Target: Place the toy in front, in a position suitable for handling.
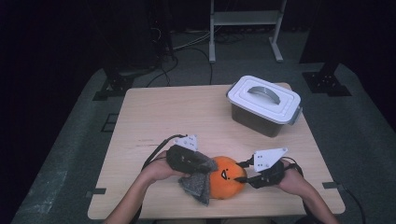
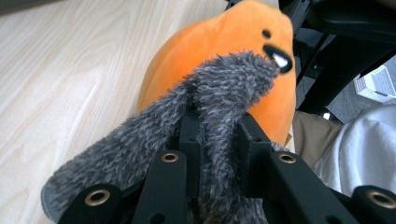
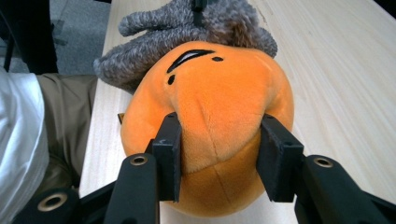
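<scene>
At upper right of the high view, on the wooden surface (image 1: 187,112), one lidded container (image 1: 264,104) with a grey handle, well apart from the work and blocking nothing. At lower centre of that frame, one orange plush toy (image 1: 226,178) touching one grey fuzzy cloth (image 1: 198,184) at its left, long axis across the frame, stitched face turned up and toward the right-hand side. Two in use: left hand-held gripper (image 2: 219,140) pinched tight on a fold of the grey cloth, right hand-held gripper (image 3: 219,154) with pads pressed into both sides of the plush, denting it.
</scene>
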Demonstrator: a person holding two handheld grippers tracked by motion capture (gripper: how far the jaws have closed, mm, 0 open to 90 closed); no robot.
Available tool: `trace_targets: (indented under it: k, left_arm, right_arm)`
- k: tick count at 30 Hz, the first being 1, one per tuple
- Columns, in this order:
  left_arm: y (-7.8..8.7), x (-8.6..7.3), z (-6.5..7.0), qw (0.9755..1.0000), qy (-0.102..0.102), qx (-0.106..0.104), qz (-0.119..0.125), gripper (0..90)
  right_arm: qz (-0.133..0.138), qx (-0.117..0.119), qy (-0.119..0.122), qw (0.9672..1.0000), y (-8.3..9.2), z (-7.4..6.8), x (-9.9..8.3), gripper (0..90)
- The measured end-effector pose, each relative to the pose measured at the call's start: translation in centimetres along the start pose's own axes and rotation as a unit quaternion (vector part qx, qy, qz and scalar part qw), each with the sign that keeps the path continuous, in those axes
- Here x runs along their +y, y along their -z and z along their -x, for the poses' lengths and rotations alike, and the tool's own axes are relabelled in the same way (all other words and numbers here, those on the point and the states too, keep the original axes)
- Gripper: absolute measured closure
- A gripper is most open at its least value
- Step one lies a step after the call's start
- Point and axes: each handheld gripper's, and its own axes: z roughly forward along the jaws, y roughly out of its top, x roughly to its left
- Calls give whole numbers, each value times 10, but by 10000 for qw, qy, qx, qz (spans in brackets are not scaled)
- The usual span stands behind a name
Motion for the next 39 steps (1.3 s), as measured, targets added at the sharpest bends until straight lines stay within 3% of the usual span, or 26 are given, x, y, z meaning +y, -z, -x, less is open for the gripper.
trace_targets:
  k: [3,5,9,14,18,22,27,34,39]
  left_arm:
    - [3,0,-1,10000,-11,47,-53,753]
    - [7,2,-1,10000,50,30,41,753]
    - [15,18,1,9996,-73,29,273,753]
    - [12,36,7,9991,-329,-36,278,753]
    - [6,37,7,9988,-289,-165,358,753]
    - [0,31,8,9994,-247,-61,215,754]
    - [1,19,2,9996,-148,-14,236,755]
    - [4,-3,0,9994,29,28,333,755]
    - [6,-22,-3,9994,197,75,285,754]
  right_arm:
    - [-5,15,3,10000,1,0,-1,554]
    - [-15,37,6,10000,1,-1,0,553]
    - [-66,108,109,9999,-3,-3,5,553]
    - [-121,236,209,9994,-17,-7,9,553]
    - [-53,260,138,9996,-19,-5,9,554]
    - [-32,283,-121,9995,-16,2,-1,560]
    - [99,317,-485,9983,-14,10,-15,564]
    - [83,276,-704,9971,-6,18,-27,563]
    - [120,242,-986,9948,1,24,-38,562]
